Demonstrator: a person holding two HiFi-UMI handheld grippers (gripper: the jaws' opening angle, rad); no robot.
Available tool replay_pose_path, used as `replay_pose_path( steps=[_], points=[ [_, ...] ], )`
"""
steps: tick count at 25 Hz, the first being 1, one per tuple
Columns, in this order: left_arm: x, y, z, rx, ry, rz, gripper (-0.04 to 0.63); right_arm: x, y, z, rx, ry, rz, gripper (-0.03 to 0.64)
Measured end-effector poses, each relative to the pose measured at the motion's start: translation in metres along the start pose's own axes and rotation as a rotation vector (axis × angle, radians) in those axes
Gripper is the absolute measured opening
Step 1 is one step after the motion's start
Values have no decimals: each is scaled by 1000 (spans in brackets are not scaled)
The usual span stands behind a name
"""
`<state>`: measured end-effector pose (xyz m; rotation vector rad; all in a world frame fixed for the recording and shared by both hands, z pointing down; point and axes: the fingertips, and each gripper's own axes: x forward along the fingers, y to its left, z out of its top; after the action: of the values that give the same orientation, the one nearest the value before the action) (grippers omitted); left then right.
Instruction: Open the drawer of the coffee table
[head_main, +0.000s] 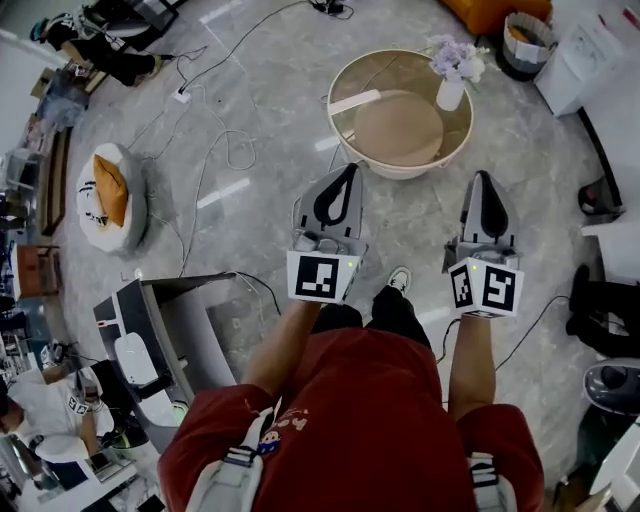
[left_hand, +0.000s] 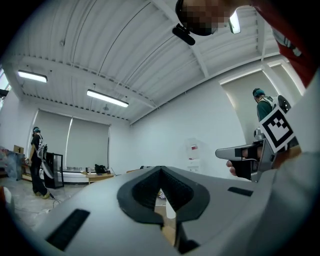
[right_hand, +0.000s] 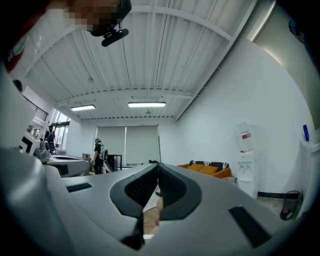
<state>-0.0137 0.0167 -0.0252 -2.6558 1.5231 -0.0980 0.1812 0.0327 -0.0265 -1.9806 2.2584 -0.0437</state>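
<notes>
Pointing at coffee table (head_main: 420, 170) (clear only from head view), left gripper (head_main: 348, 172), right gripper (head_main: 485, 180), jaws clenched empty.

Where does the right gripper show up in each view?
Head view: right gripper, right of centre, pointing up-frame.
Left gripper view: that gripper side-on at right edge.
Right gripper view: its own shut jaws, bottom centre.
Shared landmark: its marker cube, head and left gripper views.

The place reads as a large testing lab partly dressed as a living room. A ribbed industrial ceiling (right_hand: 150, 60) carries strip lights (left_hand: 106, 98), and cables (head_main: 215, 150) trail over the marbled floor (head_main: 270, 90). Another person (right_hand: 99, 155) stands among the equipment. The furnishings are a round coffee table (head_main: 400, 172) with flowers (head_main: 452, 62), an orange sofa (right_hand: 207, 169) and a water dispenser (right_hand: 245, 167).
</notes>
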Motion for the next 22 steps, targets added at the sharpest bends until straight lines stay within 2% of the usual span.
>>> replay_pose_path(
  steps=[6, 9, 11, 14, 19, 22],
  points=[
    [53, 12, -52, 32, 41, -19, 5, 45, -13, -56, -29, 61, -2, 21],
    [73, 24, -101, 39, 51, -28, 5, 60, -17, -108, -30, 89, -33, 21],
    [86, 34, -137, 70, -1, -33, 5, 68, -17, -154, -28, 102, -54, 21],
    [91, 45, -216, 77, -31, -22, 5, 71, -14, -243, -35, 139, -74, 21],
    [90, 50, -384, 79, -30, -18, 5, 69, -7, -416, -62, 171, -67, 21],
    [87, 53, -477, 61, -65, -1, 5, 64, -7, -518, -64, 190, -50, 21]
  ],
)
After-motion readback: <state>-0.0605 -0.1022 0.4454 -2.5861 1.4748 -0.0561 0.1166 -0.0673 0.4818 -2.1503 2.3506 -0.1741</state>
